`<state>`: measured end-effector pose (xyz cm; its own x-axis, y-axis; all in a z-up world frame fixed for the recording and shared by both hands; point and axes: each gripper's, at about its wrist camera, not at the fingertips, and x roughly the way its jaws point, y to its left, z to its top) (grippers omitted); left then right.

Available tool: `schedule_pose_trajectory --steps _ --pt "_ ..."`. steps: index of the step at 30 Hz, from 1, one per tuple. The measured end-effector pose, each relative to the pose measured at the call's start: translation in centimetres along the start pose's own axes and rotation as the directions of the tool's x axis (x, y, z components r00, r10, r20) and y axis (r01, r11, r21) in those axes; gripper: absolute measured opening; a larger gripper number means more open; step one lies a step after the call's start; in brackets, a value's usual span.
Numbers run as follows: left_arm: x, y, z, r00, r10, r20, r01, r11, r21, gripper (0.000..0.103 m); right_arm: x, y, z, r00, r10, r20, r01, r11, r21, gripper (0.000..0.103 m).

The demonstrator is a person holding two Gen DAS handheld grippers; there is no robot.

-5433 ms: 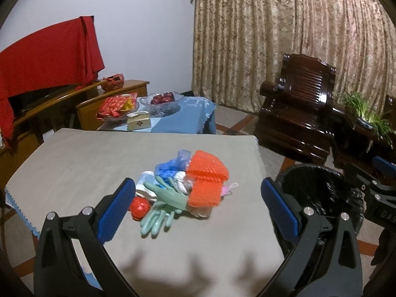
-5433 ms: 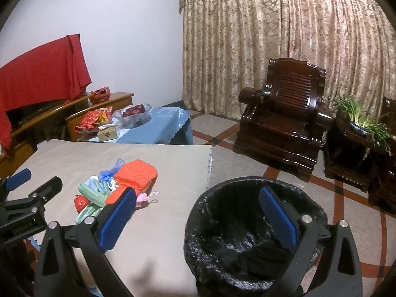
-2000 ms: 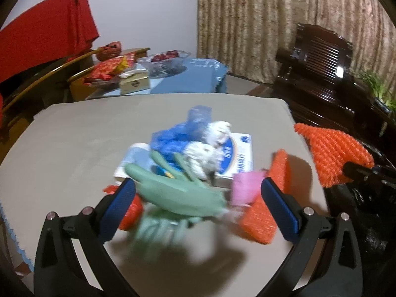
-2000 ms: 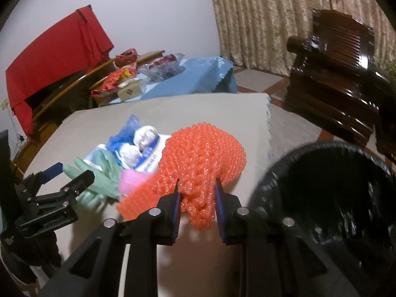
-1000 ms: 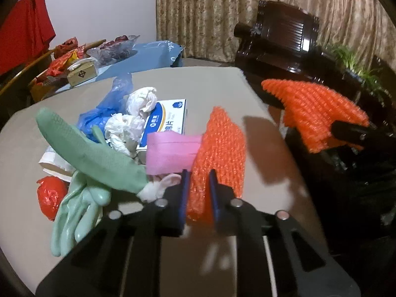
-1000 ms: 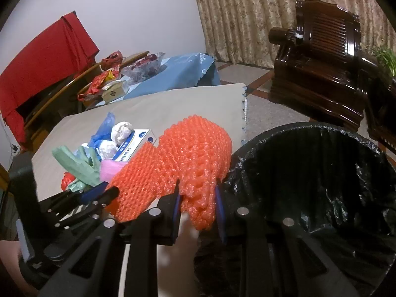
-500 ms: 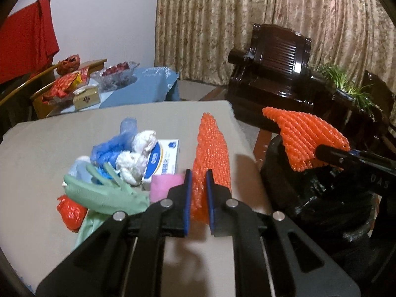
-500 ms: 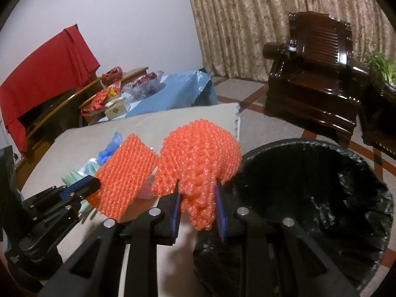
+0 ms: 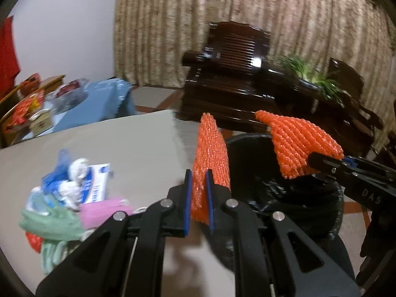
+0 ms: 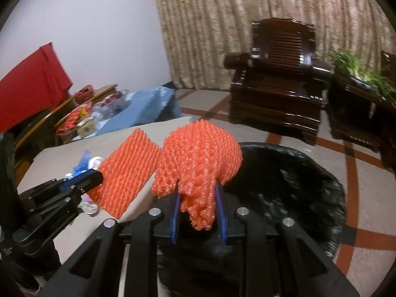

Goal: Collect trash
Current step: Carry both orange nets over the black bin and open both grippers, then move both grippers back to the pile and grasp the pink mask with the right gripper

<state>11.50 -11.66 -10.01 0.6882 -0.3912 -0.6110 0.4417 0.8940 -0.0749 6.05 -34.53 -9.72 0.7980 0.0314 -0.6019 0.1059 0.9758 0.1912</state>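
My left gripper (image 9: pixel 198 198) is shut on a flat orange foam net (image 9: pixel 210 158), held upright near the table's right edge beside the black-lined trash bin (image 9: pixel 329 212). My right gripper (image 10: pixel 198 212) is shut on a rounder, bunched orange foam net (image 10: pixel 200 158), held over the bin's (image 10: pixel 297 193) near rim. In the right wrist view the left gripper (image 10: pixel 97 177) and its flat net (image 10: pixel 126 170) show at left. In the left wrist view the right gripper (image 9: pixel 319 159) and its net (image 9: pixel 299 143) hang above the bin. The trash pile (image 9: pixel 71 193) stays on the table: green gloves, pink piece, blue-and-white box, crumpled tissue, blue plastic.
The grey-covered table (image 9: pixel 138 143) ends just left of the bin. A dark wooden armchair (image 10: pixel 277 94) and a side table with a green plant (image 10: pixel 363 74) stand behind the bin. A low table with a blue cloth (image 10: pixel 146 109) sits at the back left.
Both grippers have lifted and swung right, carrying their orange nets away from the pile toward the bin. The left net has left the table surface.
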Motion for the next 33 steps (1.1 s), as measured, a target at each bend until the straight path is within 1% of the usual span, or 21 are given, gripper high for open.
schedule_pose_trajectory --steps 6,7,8,9,10,11,12,14,15,16,17,18,19,20,23,26,29,32,33 --pt "3.0 -3.9 0.5 0.996 -0.078 -0.051 0.080 0.996 0.040 0.010 -0.4 -3.6 -1.0 0.996 -0.085 -0.017 0.086 0.995 0.053 0.024" --pt "3.3 -4.3 0.6 0.995 -0.085 -0.055 0.088 0.995 0.045 0.013 -0.5 -4.1 -1.1 0.995 -0.097 -0.019 0.098 0.993 0.060 0.028" --pt "3.6 -4.8 0.7 0.994 -0.094 -0.059 0.097 0.994 0.051 0.019 -0.6 -4.5 -1.3 0.994 -0.112 -0.020 0.113 0.991 0.065 0.033" --pt "3.9 -5.3 0.8 0.992 -0.108 -0.066 0.111 0.992 0.054 0.027 -0.6 -5.0 -1.4 0.991 -0.129 -0.022 0.130 0.989 0.074 0.035" --pt "4.0 -5.5 0.8 0.990 -0.120 -0.067 0.124 0.991 0.050 0.047 -0.6 -5.3 -1.6 0.990 -0.138 -0.024 0.140 0.987 0.078 0.038" --pt "3.9 -5.6 0.8 0.990 -0.126 -0.059 0.129 0.991 0.040 0.055 -0.6 -5.6 -1.6 0.989 -0.147 -0.026 0.148 0.985 0.083 0.043" --pt "3.9 -5.5 0.8 0.990 -0.128 -0.055 0.131 0.991 0.037 0.055 -0.7 -5.9 -1.8 0.987 -0.158 -0.027 0.160 0.983 0.087 0.046" --pt "3.6 -5.4 0.9 0.991 -0.124 -0.048 0.125 0.991 0.035 0.062 -0.8 -6.1 -1.9 0.985 -0.171 -0.023 0.172 0.981 0.092 0.058" --pt "3.4 -5.2 0.8 0.993 -0.112 -0.040 0.113 0.993 0.033 0.067 -0.8 -6.2 -1.8 0.984 -0.175 -0.021 0.177 0.980 0.093 0.064" --pt "3.2 -4.9 0.8 0.995 -0.098 -0.033 0.100 0.995 0.031 0.069 -0.9 -6.1 -1.7 0.984 -0.180 -0.017 0.181 0.979 0.093 0.078" --pt "2.8 -4.5 0.7 0.996 -0.082 -0.024 0.083 0.996 0.028 0.073 -1.0 -6.0 -1.7 0.983 -0.185 -0.009 0.185 0.978 0.093 0.091" --pt "2.5 -4.1 0.7 0.997 -0.070 -0.018 0.071 0.997 0.024 0.076 -1.2 -5.8 -1.7 0.982 -0.190 0.004 0.188 0.978 0.094 0.095" --pt "1.9 -3.5 0.5 0.998 -0.056 -0.011 0.056 0.998 0.019 0.081 -1.3 -5.6 -1.6 0.982 -0.187 0.010 0.185 0.978 0.095 0.097" --pt "1.5 -3.1 0.5 0.999 -0.040 -0.004 0.040 0.999 0.014 0.085 -1.3 -5.3 -1.4 0.984 -0.177 0.010 0.176 0.980 0.094 0.097" --pt "0.0 -1.2 0.2 1.000 0.009 0.011 -0.009 1.000 -0.008 0.091 -1.1 -4.3 -1.0 0.989 -0.147 0.010 0.145 0.985 0.090 0.097" --pt "-1.5 1.1 0.0 0.998 0.064 0.026 -0.063 0.998 -0.029 0.093 -1.0 -2.8 -0.7 0.994 -0.108 0.016 0.107 0.992 0.070 0.097" --pt "-3.2 4.0 -0.6 0.990 0.133 0.044 -0.130 0.990 -0.054 0.094 -0.5 -0.4 -0.4 0.998 -0.054 0.014 0.053 0.998 0.045 0.097" --pt "-5.1 6.6 -1.2 0.977 0.206 0.052 -0.201 0.976 -0.084 0.094 0.6 2.6 -0.1 1.000 0.008 -0.002 -0.008 1.000 0.008 0.097" --pt "-5.8 7.7 -1.6 0.970 0.238 0.055 -0.232 0.968 -0.095 0.094 0.9 3.3 -0.1 1.000 0.024 -0.007 -0.024 1.000 -0.001 0.097"
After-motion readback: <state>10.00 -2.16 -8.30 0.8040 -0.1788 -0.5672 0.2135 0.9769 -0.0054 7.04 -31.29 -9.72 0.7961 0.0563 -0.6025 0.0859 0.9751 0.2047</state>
